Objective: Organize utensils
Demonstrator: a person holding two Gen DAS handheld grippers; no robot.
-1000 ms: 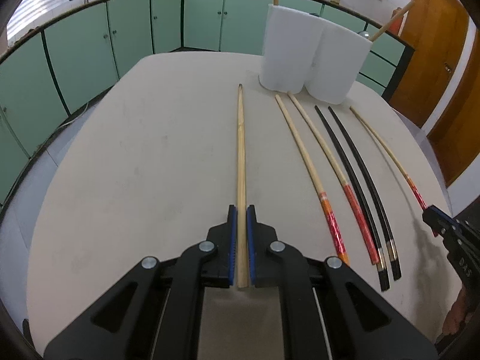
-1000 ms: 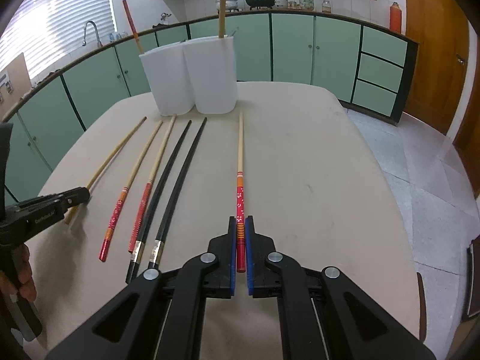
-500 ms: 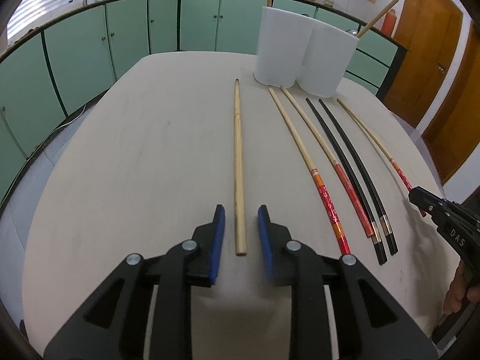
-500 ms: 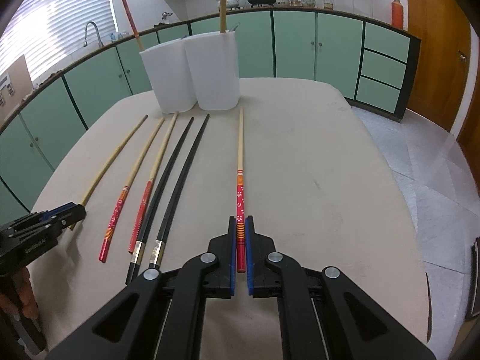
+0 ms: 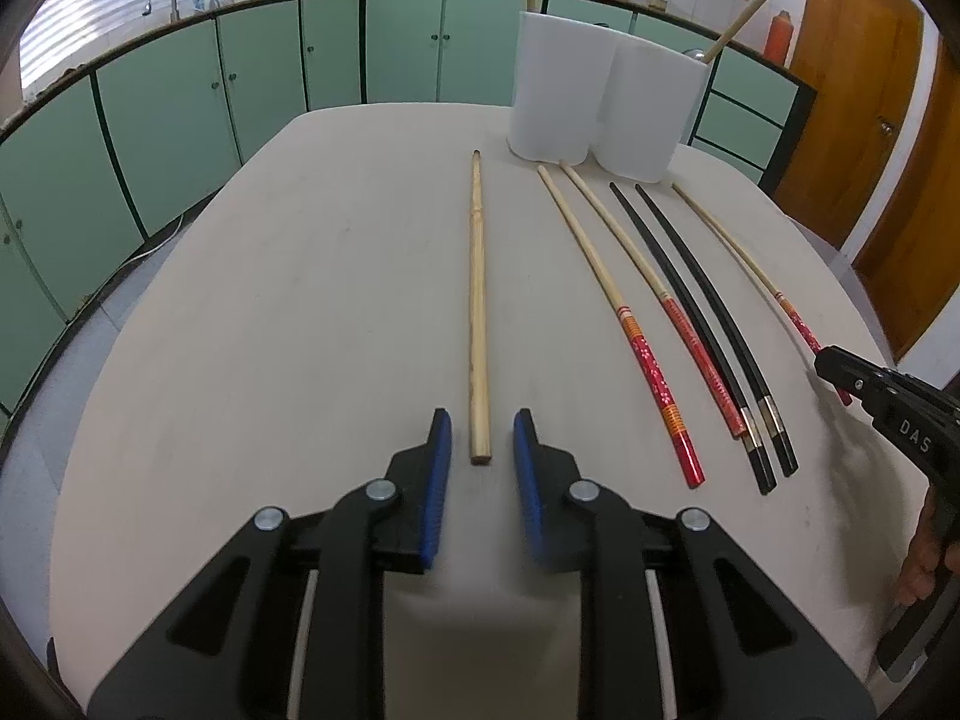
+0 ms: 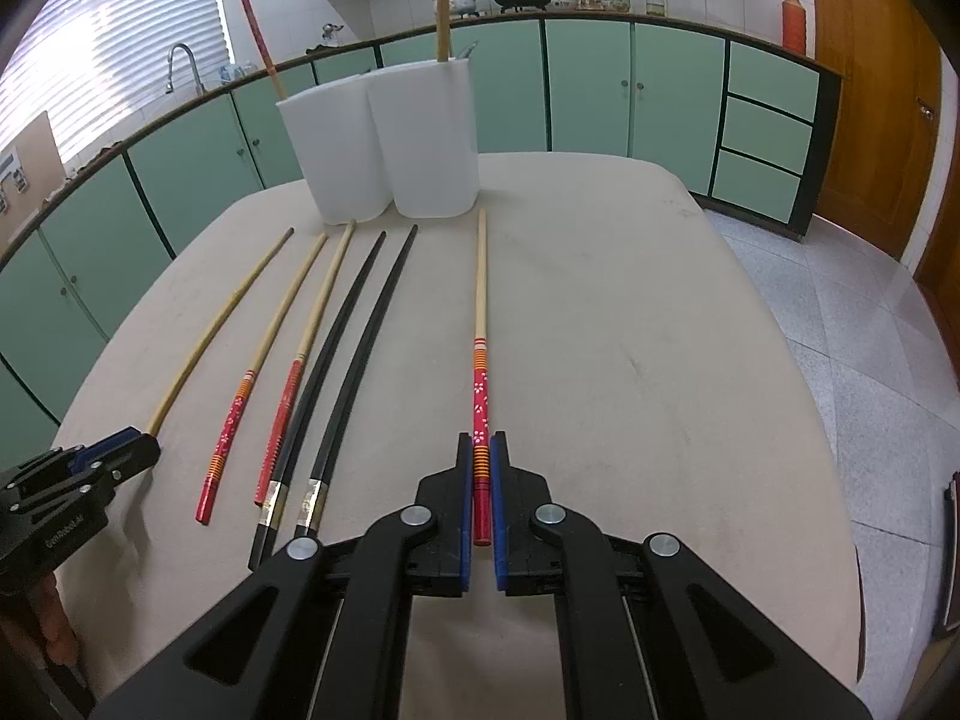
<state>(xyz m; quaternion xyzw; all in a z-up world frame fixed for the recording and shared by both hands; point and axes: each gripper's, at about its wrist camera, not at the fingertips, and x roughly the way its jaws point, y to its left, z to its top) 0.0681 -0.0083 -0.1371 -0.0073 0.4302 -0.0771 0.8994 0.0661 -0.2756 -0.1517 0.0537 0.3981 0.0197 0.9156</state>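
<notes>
1. On the beige table (image 5: 270, 330), left wrist view: the left gripper (image 5: 477, 456) has its blue-padded jaws apart, just been narrowing again, gripping nothing. The plain pale wooden chopstick (image 5: 477, 312) lies flat, its near end in the gap but clear of both pads, pointing to 12 o'clock.
2. At 1 o'clock stand two white plastic holders (image 5: 600, 102); four more chopsticks lie at 2 o'clock.
3. Right wrist view: the right gripper (image 6: 480, 480) is clamped tight on the red flower-patterned chopstick (image 6: 480, 384), which runs to 12 o'clock along the table toward the holders.
4. At 10 o'clock, the two black chopsticks (image 6: 342, 360) lie side by side.
</notes>
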